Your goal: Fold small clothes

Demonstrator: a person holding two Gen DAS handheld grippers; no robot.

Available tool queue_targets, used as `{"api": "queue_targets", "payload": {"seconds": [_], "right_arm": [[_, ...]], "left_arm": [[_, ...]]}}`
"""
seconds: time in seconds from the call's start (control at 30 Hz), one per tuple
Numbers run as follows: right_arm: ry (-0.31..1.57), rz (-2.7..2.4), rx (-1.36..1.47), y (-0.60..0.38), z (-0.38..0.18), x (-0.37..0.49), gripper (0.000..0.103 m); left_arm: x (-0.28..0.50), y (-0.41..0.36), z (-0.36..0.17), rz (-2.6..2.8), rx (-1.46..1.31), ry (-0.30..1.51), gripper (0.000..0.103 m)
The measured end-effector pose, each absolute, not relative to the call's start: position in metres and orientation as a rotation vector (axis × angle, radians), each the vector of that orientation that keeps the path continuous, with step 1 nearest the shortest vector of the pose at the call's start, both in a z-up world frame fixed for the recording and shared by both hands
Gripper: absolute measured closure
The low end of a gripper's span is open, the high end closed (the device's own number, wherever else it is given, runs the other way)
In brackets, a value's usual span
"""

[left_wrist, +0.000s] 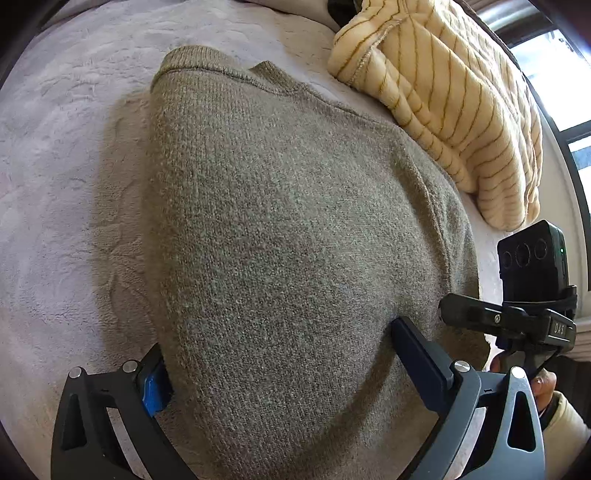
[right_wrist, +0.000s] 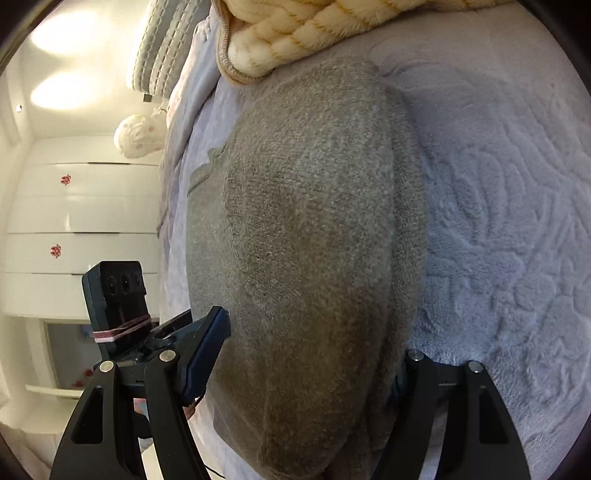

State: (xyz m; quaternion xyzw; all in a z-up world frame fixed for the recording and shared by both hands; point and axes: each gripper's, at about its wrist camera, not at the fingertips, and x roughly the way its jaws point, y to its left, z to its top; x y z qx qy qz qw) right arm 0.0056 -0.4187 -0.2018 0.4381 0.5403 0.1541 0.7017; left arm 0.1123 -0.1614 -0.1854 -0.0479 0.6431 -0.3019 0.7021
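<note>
Grey-green knit fills both views: it is a folded sweater point(left_wrist: 295, 229) lying flat on a pale plush bed cover point(left_wrist: 55, 184), and I take this sweater as the landmark for all places. In the left wrist view the left gripper point(left_wrist: 280, 365) stands with its jaws spread wide at the near end of the sweater; one finger point(left_wrist: 155, 384) is just outside the sweater's left edge and the other point(left_wrist: 417, 354) lies over the knit, so the pads are not pressing and nothing is grasped. The ribbed neckline is at the far end, so the long axis of the sweater runs from the gripper away toward the neckline, leaning a little to the left. Beyond the far right corner of the sweater lies a cream fleece garment with thin ochre stripes point(left_wrist: 443, 110), still crumpled. To the right of the sweater's near end the other tool is seen, with a hand point(left_wrist: 543, 384) below it. In the right wrist view the right gripper point(right_wrist: 314, 354) straddles the near end of the sweater point(right_wrist: 314, 240) in the same way, jaws apart; the right pad is hidden behind the cloth, but I see no pinch, so I judge it released. Here a doubled layer lies on top of a wider lower layer, and the long axis again runs away from the gripper toward the striped garment point(right_wrist: 295, 33). As I judge it, the sweater is already folded in lengthwise; one more fold across may remain, and the striped garment is not yet folded.
</note>
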Motion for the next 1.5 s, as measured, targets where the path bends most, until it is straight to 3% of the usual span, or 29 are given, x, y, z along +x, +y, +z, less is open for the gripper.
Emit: {"api": "queue_targets", "payload": {"seconds": [0.07, 0.13, 0.27, 0.37, 0.83, 1.13, 1.3, 1.4, 1.5], "right_arm": [[1.217, 0.322, 0.959, -0.416, -0.202, 0.006, 0.060], [1.200, 0.324, 0.985, -0.415, -0.199, 0.006, 0.069], [1.155, 0.348, 1.037, -0.410, -0.186, 0.005, 0.070], [1.111, 0.381, 1.112, -0.403, -0.177, 0.005, 0.070], [1.050, 0.475, 1.183, -0.325, -0.128, 0.004, 0.070], [1.166, 0.508, 1.223, -0.199, -0.171, -0.007, 0.070], [1.324, 0.389, 1.092, -0.171, -0.200, -0.010, 0.063], [1.273, 0.345, 1.111, -0.181, -0.193, -0.010, 0.043], [1.202, 0.310, 1.220, -0.201, -0.196, -0.013, 0.042]], "left_arm": [[0.111, -0.163, -0.184, -0.670, -0.103, 1.427, 0.010], [0.108, -0.160, -0.178, -0.672, -0.102, 1.408, 0.021], [0.098, -0.155, -0.162, -0.719, -0.092, 1.344, 0.046], [0.096, -0.147, -0.150, -0.751, -0.115, 1.326, 0.056], [0.087, -0.067, -0.088, -0.810, -0.214, 1.274, 0.056], [0.044, 0.043, -0.108, -0.693, -0.169, 1.380, 0.056], [0.025, 0.080, -0.148, -0.574, -0.132, 1.480, 0.056], [0.023, 0.097, -0.136, -0.587, -0.182, 1.428, 0.056], [0.030, 0.114, -0.124, -0.543, -0.198, 1.364, 0.056]]}}
